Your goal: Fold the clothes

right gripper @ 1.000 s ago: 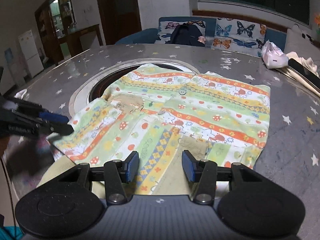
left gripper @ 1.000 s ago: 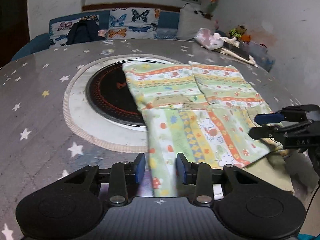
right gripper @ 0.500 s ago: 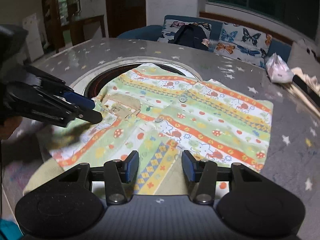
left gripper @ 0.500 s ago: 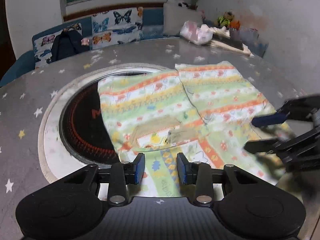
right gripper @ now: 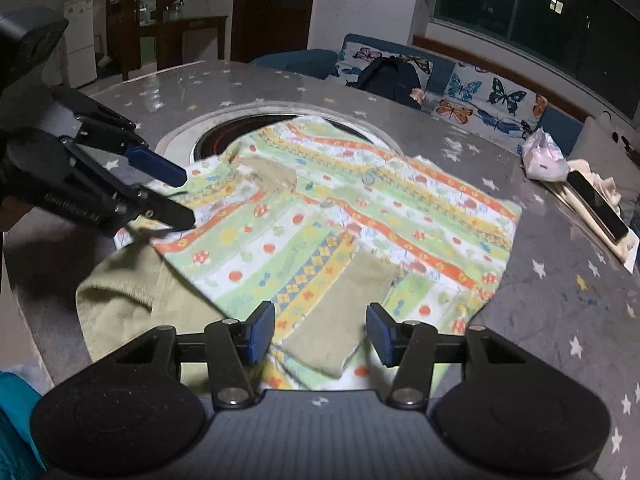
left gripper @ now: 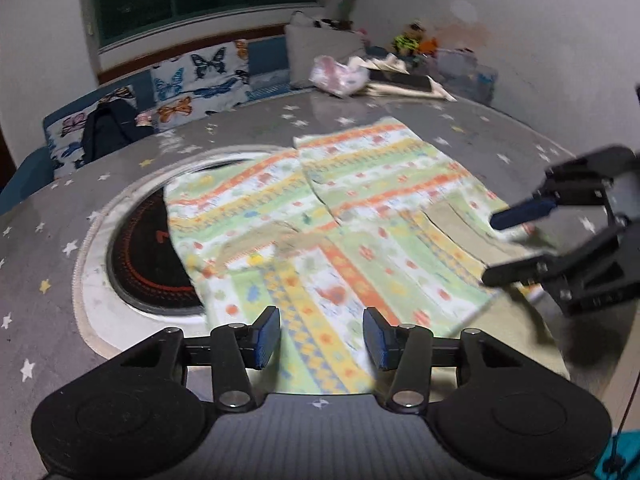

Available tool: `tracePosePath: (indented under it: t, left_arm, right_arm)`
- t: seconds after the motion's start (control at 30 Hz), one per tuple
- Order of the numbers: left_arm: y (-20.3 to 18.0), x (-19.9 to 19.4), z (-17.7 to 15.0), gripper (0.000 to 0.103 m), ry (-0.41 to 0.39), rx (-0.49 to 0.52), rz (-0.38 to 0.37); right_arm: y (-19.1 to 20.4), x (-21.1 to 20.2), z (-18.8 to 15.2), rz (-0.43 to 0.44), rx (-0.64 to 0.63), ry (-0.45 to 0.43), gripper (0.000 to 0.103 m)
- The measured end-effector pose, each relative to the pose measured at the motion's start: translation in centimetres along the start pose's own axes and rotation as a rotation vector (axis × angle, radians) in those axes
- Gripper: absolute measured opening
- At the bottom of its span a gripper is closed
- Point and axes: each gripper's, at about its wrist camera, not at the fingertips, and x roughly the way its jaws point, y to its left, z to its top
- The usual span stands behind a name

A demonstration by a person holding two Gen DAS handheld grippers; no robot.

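Left wrist view shows the striped garment [left gripper: 340, 216] spread on the starry table [left gripper: 60, 216], partly over the round burner inset [left gripper: 144, 264]; both sleeves appear folded in across the body, so I judge the side folds done and the lengthwise fold left; the left gripper [left gripper: 322, 336] is opening, its blue pads clear of the cloth, the near edge lying just below and between them. Right wrist view: the right gripper [right gripper: 320, 332] is likewise opening and gripping nothing, a plain green cuff [right gripper: 340, 320] lying between its pads.
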Motion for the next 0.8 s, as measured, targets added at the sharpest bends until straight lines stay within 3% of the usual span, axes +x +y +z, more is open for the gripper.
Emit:
tracePosePath:
  t: [0.17, 0.3, 0.53, 0.57, 0.63, 0.67, 0.73, 0.8]
  left_arm:
    - [-0.3, -1.4, 0.1, 0.056, -0.006, -0.012, 0.034]
    - [-0.7, -3.9, 0.4, 0.063, -0.032, -0.039, -0.013]
    - [-2.8, -4.3, -0.6, 0.064, 0.07, -0.084, -0.079]
    - [-3.0, -4.2, -0.7, 0.062, 0.08, -0.09, -0.081]
    - [-3.3, -4.0, -0.9, 0.044, 0.099, -0.1, -0.084]
    - [-3.3, -3.8, -0.9, 0.042, 0.107, -0.11, -0.091]
    - [-3.1, -3.4, -0.9, 0.028, 0.125, -0.134, -0.119]
    - [-3.0, -3.3, -0.9, 0.022, 0.13, -0.137, -0.125]
  right_arm:
    - [0.0, -1.2, -0.5, -0.017, -0.016, -0.004, 0.052]
    - [0.1, -3.0, -0.7, -0.043, -0.069, -0.015, 0.053]
    - [1.1, -4.3, -2.3, -0.054, -0.172, 0.03, 0.054]
    - [1.4, -4.5, -2.6, -0.054, -0.19, 0.031, 0.055]
    - [2.0, -4.7, -3.1, -0.056, -0.23, 0.03, 0.059]
    - [2.3, -4.7, -3.3, -0.055, -0.251, 0.028, 0.06]
    - [3.0, -4.8, -3.9, -0.049, -0.293, 0.021, 0.062]
    - [3.6, -4.8, -4.3, -0.046, -0.324, 0.014, 0.065]
